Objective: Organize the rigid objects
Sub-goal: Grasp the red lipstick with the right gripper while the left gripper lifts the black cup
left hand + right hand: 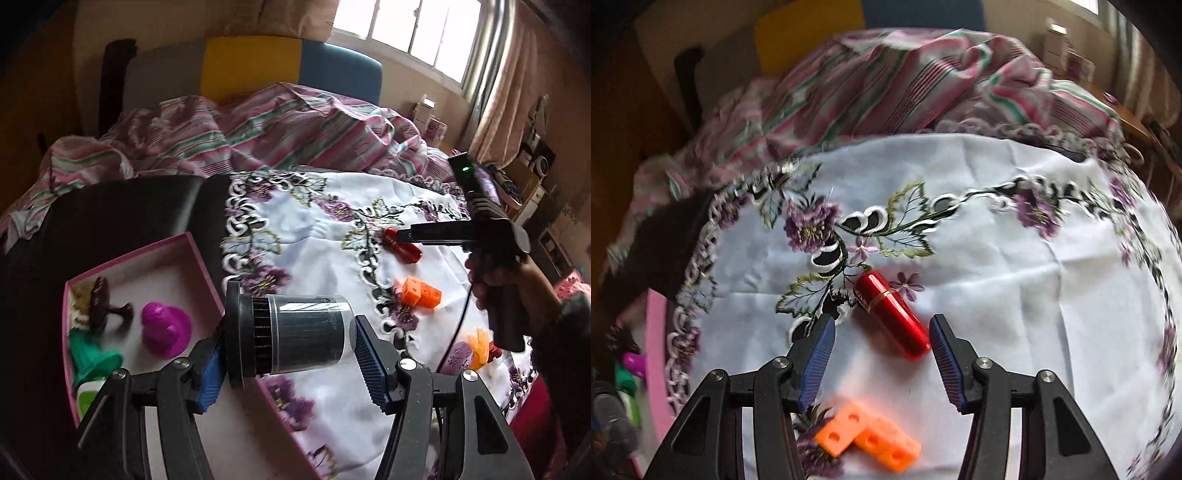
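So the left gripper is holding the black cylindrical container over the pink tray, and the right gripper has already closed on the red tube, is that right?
Not quite. The right gripper is open: in the right wrist view its fingers stand apart on either side of the red tube, which lies on the embroidered cloth. The rest holds: the left gripper holds the black cylindrical container at the pink tray.

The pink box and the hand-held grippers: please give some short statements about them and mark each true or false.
1. The left hand-held gripper holds a black canister. True.
2. The right hand-held gripper is shut on the red tube. False: its jaws stand open around the tube.
3. A purple toy lies in the pink box. True.
4. The orange blocks are in the box. False: they lie on the cloth.
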The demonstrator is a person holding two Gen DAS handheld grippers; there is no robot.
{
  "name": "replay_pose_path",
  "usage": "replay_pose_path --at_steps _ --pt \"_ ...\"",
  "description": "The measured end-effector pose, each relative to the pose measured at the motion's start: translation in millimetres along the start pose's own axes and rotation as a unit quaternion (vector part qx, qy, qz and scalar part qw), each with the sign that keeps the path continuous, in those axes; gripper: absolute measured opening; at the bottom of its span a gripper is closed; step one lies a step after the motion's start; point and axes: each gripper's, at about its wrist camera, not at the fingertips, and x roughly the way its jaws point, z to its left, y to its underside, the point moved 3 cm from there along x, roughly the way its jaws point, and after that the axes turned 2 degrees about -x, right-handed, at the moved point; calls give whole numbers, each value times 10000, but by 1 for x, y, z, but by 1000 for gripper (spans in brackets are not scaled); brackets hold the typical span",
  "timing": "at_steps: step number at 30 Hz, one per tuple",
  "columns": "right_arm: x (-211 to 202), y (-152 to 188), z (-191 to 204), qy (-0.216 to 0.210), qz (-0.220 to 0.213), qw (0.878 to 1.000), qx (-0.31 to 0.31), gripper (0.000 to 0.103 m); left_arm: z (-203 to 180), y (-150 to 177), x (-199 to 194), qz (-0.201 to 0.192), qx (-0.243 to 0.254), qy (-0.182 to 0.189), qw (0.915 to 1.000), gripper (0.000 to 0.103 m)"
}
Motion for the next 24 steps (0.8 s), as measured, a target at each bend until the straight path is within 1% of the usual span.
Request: replay_pose_path --at_steps 1,3,4,5,7,8,11,15,17,19,24 --pt "7 -2 2 53 80 9999 -87 52 5 2 -2 16 -67 -7 10000 63" --pt "20 -6 6 237 203 9992 -230 39 12 4 -4 42 -134 -30 9999 63" --pt "27 -7 8 322 293 9986 -305 28 14 6 -5 48 -173 -42 9998 63" --pt "36 -8 9 432 421 9974 -395 24 17 8 -7 58 -201 -48 9998 63" --pt "44 -7 10 432 531 9967 -433 24 21 10 -10 35 -234 -87 9997 63" --pt "42 -6 10 429 492 9970 -405 24 23 12 -13 13 -246 -110 9996 63" --pt "27 -1 14 265 326 9985 -349 24 28 17 -17 -2 -293 -136 9995 63" --pt "7 14 20 101 352 9987 -363 24 29 23 -21 -18 -284 -191 9994 63" --pt "-3 26 29 -78 388 9986 -342 24 30 26 -23 -3 -301 -216 9993 63" --pt "-15 37 42 -201 302 9982 -467 24 32 30 -27 -26 -302 -255 9992 63" --pt "-33 62 76 -146 -5 9956 -924 24 37 36 -40 -118 -297 -409 9987 63"
